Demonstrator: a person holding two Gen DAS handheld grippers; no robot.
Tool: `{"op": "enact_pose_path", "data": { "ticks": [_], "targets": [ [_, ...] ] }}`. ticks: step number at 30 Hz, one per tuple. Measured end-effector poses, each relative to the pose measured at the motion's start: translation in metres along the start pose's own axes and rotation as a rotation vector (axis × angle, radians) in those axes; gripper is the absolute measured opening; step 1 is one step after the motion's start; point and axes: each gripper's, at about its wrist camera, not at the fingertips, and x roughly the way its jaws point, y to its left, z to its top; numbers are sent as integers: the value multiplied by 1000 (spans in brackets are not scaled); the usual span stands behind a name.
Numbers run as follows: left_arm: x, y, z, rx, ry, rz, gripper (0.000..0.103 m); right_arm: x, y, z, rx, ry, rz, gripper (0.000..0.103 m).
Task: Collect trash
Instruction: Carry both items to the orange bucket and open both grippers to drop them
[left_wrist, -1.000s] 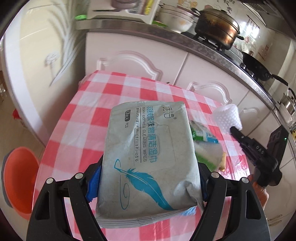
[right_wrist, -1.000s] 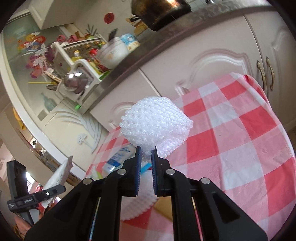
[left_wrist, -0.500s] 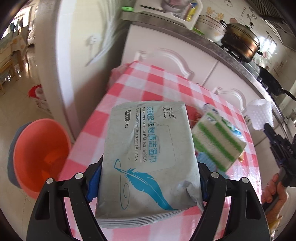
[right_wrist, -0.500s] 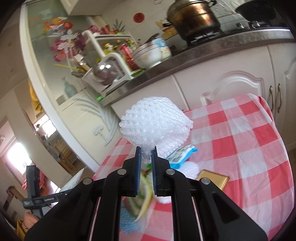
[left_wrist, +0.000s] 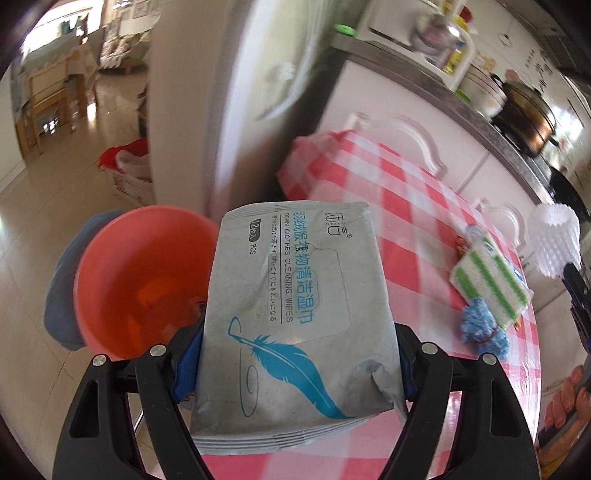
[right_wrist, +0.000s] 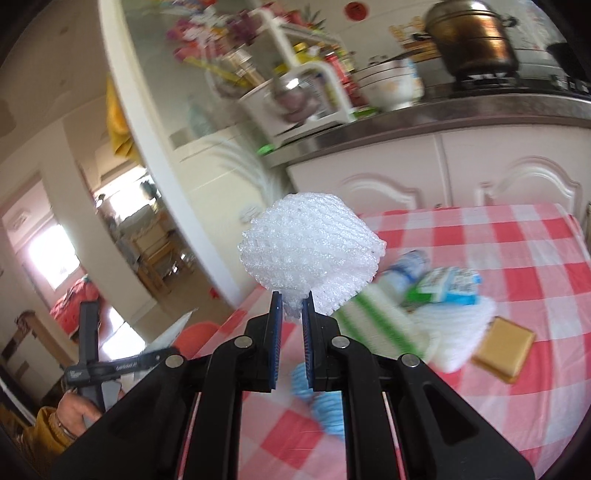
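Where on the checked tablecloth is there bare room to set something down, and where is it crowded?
Bare cloth runs from the table's far corner by the white cabinet doors down to the wipes pack. In the right wrist view, the stretch right of the gold box is bare too. Crowded: the striped sponge, blue scrubber and milk carton cluster.
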Motion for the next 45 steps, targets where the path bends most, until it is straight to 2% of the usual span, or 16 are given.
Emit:
{"op": "enact_pose_path", "data": {
  "ticks": [12, 20, 31, 40, 43, 44, 45],
  "targets": [
    [-3, 86, -3, -139, -19, 81, 79, 76, 103, -24, -159, 193, 158, 12],
    [12, 119, -10, -194, -1, 112, 79, 134, 164, -44, -273, 329, 247, 12],
    [26, 149, -16, -253, 20, 128, 79, 186, 204, -63, -345, 434, 286, 12],
    [40, 154, -15, -245, 31, 150, 80, 227, 226, -77, -402, 503, 283, 14],
    [47, 153, -12, -228, 33, 171, 82, 238, 231, -81, -414, 518, 275, 20],
    [49, 154, -11, -221, 34, 177, 83, 239, 235, -84, -419, 522, 270, 29],
    [52, 153, -11, -206, 42, 191, 84, 242, 235, -87, -425, 527, 262, 44]
  ]
}}
